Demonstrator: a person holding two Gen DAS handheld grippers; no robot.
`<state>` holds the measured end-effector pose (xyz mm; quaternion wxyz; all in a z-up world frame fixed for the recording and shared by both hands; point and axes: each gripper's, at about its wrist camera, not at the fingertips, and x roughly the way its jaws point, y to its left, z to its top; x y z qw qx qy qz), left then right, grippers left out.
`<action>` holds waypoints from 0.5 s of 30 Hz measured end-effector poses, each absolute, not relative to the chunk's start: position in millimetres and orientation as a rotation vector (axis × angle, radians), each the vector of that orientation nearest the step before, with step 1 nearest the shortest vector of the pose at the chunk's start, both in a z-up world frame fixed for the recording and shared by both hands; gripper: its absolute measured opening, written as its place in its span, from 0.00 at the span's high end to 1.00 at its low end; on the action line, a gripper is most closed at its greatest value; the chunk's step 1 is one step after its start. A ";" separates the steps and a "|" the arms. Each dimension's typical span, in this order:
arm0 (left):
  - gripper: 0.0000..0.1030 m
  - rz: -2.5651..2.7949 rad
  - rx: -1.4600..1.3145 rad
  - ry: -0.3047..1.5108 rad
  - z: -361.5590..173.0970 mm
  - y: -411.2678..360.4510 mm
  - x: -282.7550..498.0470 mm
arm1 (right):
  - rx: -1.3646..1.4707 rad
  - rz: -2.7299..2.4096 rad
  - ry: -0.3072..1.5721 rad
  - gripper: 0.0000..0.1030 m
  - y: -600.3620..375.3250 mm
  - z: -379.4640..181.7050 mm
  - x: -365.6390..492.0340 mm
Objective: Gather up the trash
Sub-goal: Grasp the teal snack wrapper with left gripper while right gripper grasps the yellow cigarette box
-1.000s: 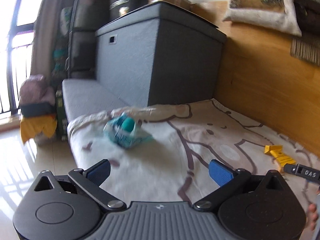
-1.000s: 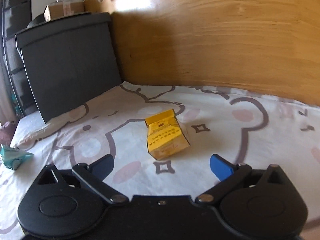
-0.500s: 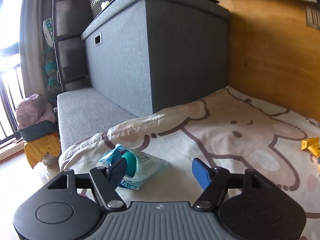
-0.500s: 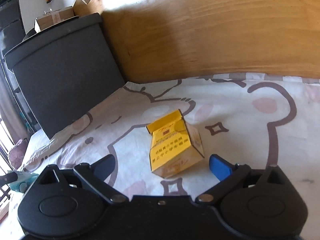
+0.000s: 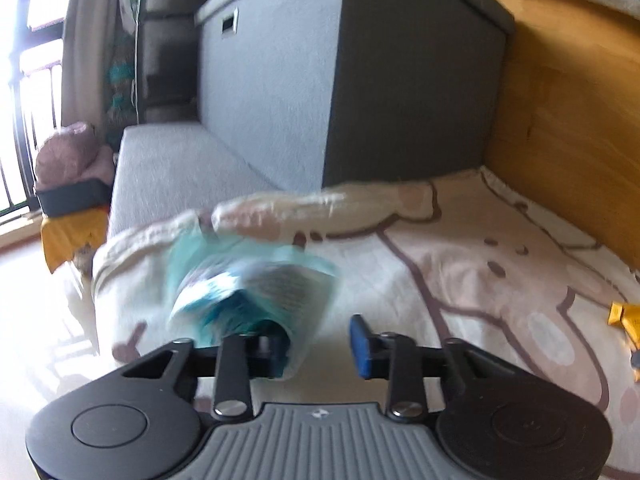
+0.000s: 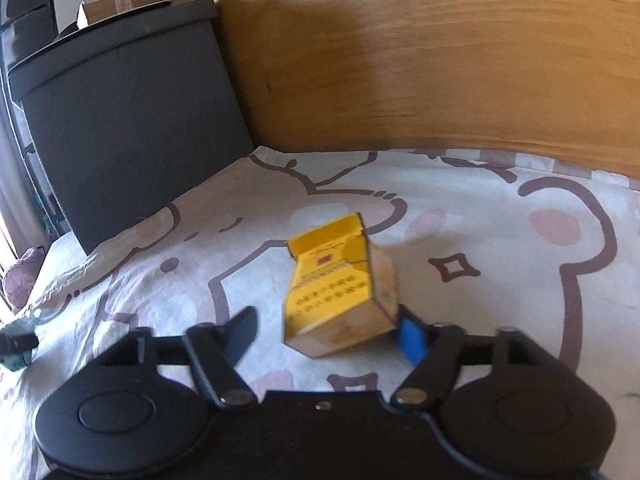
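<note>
Bed sheet (image 6: 500, 208): matt printed cloth, lightly creased. On it, yellow carton (image 6: 336, 280): matt card. Teal packet (image 5: 256, 284): glossy plastic film. Behind the sheet: wooden panel (image 6: 440, 72), smooth satin grain; grey fabric box (image 5: 280, 80), rough weave.

cartoon-print sheet (image 6: 500, 248), grey storage box (image 5: 360, 80); wooden headboard (image 6: 440, 72), cardboard box (image 6: 120, 2)

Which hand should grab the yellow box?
The right gripper: the yellow box sits between its closing jaws. The left gripper is busy closing around the teal wrapper.
</note>
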<state>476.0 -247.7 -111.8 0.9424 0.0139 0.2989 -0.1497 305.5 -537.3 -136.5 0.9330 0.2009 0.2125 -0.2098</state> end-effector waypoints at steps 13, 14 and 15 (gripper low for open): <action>0.94 -0.352 0.064 0.618 -112.1 -241.9 438.0 | 0.455 -0.321 0.377 0.55 -534.8 -134.9 287.5; 0.94 -0.358 0.062 0.622 -111.9 -241.0 432.8 | 0.459 -0.311 0.379 0.55 -533.7 -135.0 285.5; 0.94 -0.365 0.060 0.625 -111.6 -240.1 427.5 | 0.462 -0.306 0.378 0.56 -532.3 -135.0 282.4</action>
